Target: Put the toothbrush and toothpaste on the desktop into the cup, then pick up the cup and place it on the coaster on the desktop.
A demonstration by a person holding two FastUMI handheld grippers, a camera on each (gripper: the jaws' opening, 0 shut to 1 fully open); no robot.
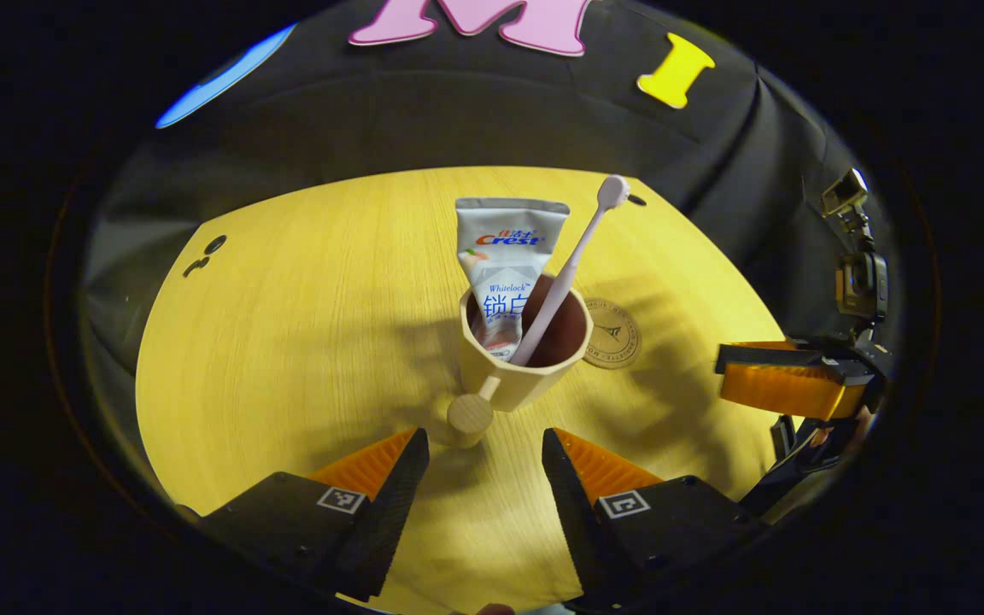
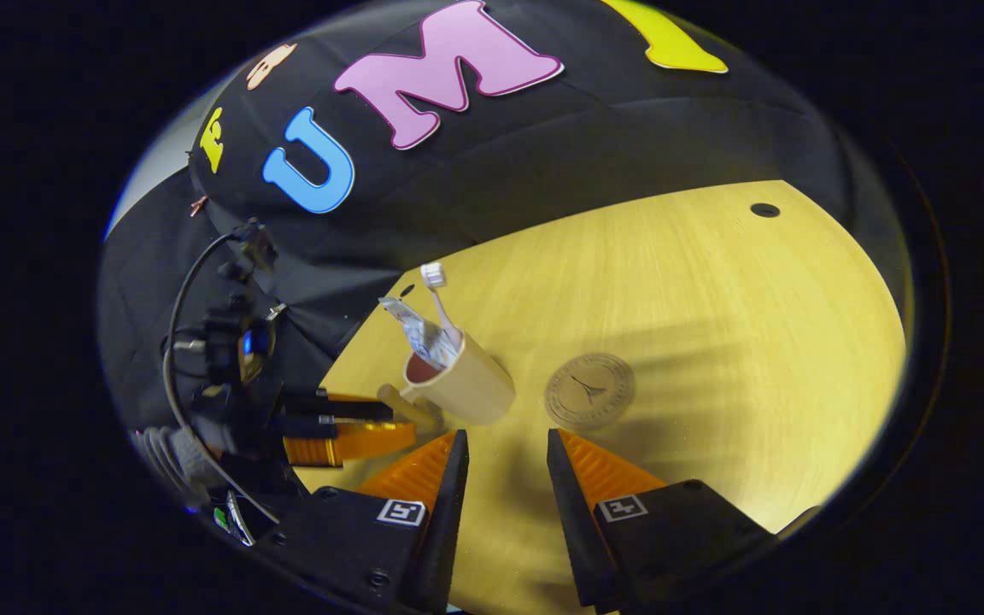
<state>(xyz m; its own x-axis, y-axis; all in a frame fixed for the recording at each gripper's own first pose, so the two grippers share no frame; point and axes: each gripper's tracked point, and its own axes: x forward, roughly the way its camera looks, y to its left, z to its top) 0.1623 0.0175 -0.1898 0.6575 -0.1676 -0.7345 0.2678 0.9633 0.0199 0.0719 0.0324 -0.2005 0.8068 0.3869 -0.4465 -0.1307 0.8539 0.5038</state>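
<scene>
Left gripper [image 1: 485, 453] agape astride cup [image 1: 523, 357] knob; coaster [image 1: 612, 333] just beside.

It looked like a recording booth set up for staged household chores, not a real bathroom. Black cloth [image 2: 543, 162] hung as the wall behind a pale wood-grain desktop [image 1: 304, 342] with small round holes in it. Bathroom things stood there as props: a cup [image 1: 526, 367] holding toothpaste [image 1: 505, 265] and a toothbrush [image 1: 577, 256], beside a round coaster [image 2: 588, 391].
</scene>
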